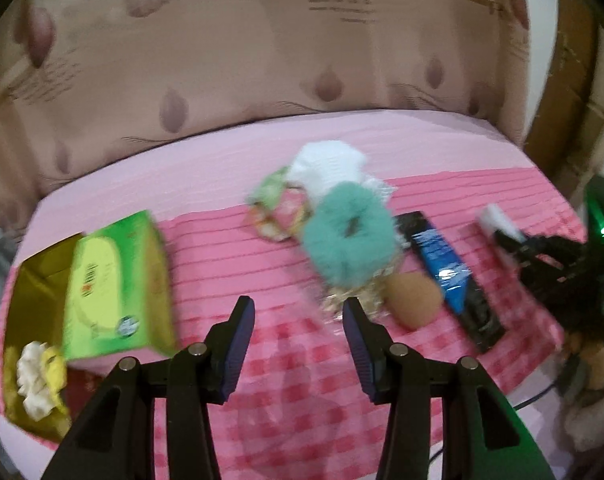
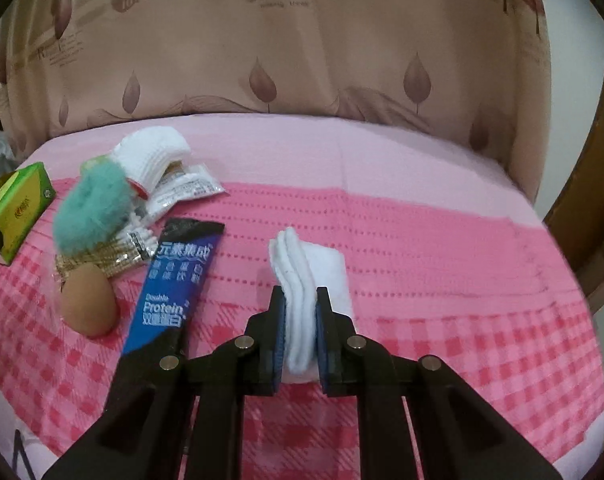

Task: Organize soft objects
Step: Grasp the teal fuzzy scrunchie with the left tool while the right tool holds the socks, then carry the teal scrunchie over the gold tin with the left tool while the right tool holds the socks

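White folded cloth [image 2: 302,320] sits clamped in right gripper [image 2: 300,300]; left gripper [image 1: 298,320] gapes empty.

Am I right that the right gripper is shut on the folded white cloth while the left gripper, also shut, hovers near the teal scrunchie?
Not quite: the left gripper is open, its fingers apart with nothing between them, as the left wrist view shows. The rest holds: the right gripper is shut on the folded white cloth, and the left hovers near the teal scrunchie.
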Demonstrator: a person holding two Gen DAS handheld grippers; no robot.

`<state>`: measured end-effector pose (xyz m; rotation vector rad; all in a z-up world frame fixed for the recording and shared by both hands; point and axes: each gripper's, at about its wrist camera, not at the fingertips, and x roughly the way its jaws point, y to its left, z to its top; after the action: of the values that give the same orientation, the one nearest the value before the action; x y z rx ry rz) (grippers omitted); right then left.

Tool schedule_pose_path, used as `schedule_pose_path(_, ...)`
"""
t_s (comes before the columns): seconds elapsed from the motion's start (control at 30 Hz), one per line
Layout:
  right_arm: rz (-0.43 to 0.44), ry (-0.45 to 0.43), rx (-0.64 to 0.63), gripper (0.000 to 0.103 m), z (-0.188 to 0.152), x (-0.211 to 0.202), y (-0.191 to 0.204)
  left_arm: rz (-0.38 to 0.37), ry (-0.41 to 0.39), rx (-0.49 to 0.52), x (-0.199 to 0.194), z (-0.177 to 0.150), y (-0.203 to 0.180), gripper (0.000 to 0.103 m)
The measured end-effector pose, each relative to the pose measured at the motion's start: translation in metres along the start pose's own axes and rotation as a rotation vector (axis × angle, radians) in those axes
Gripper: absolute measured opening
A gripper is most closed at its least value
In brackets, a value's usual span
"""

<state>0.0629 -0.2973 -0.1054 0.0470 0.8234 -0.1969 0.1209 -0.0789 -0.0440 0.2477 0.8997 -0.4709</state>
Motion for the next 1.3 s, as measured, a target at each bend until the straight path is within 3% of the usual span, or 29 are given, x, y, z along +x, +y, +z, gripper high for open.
schedule_pose_path(0.2,0.052,0.030,0.016,0.012,-0.001,0.010,0.001,-0.090,0.022,0.007,0.019,0.015,-0.008,0.051)
schedule_pose_path(0.43,0.076,0.039,0.026,0.013,-0.002,0.013,0.001,-0.118,0.083,0.002,0.052,0.026,-0.011,0.051)
schedule_pose_path(0.7,0.111,0.047,0.054,0.015,-0.002,0.016,-0.003,-0.206,0.133,-0.109,0.088,0.044,-0.003,0.051)
schedule_pose_path(0.87,0.116,0.051,0.051,0.016,-0.001,0.016,-0.002,-0.240,0.140,-0.129,0.098,0.049,-0.006,0.050)
schedule_pose_path(0.93,0.117,0.051,0.051,0.016,-0.001,0.016,-0.002,-0.256,0.132,-0.134,0.099,0.049,-0.009,0.027)
schedule_pose_path(1.13,0.116,0.052,0.049,0.017,-0.001,0.017,-0.003,-0.252,0.106,-0.119,0.089,0.048,-0.014,0.018)
schedule_pose_path(1.3,0.115,0.051,0.047,0.017,-0.001,0.017,-0.002,-0.235,0.081,-0.105,0.074,0.048,-0.014,0.017)
